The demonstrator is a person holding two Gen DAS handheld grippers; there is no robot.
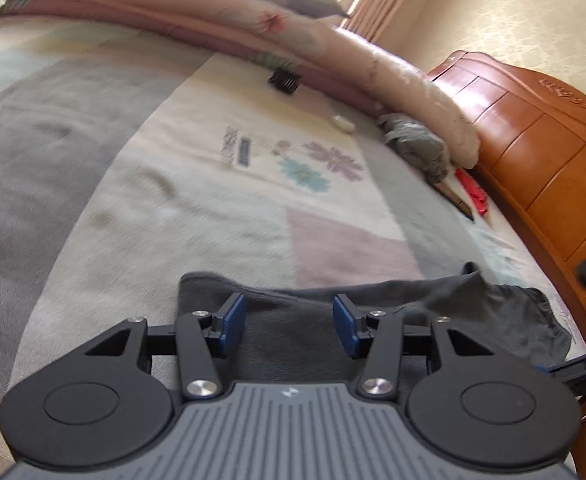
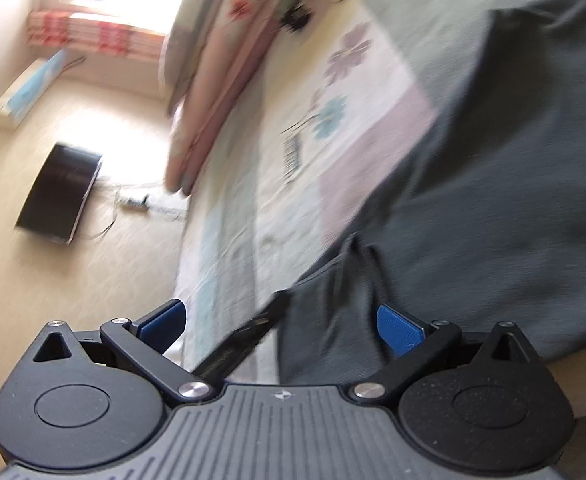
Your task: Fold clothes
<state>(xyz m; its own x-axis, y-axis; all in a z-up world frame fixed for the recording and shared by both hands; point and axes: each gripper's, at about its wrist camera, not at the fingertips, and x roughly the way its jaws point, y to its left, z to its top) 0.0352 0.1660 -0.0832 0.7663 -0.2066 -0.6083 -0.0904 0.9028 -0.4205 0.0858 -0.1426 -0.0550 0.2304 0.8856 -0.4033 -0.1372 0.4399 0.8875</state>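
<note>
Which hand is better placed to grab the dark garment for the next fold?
Probably the left. The left tongs are open right over the dark garment, its edge just ahead. The right tongs are open too, but half over the bed sheet.

Dark garment [image 2: 493, 200] cut off at right edge, its lower part hidden behind claw body

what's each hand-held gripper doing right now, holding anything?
Left hand-held gripper: open, pads apart over the dark grey garment, gripping nothing.
Right hand-held gripper: open wide, garment edge between the pads, not pinched.
</note>
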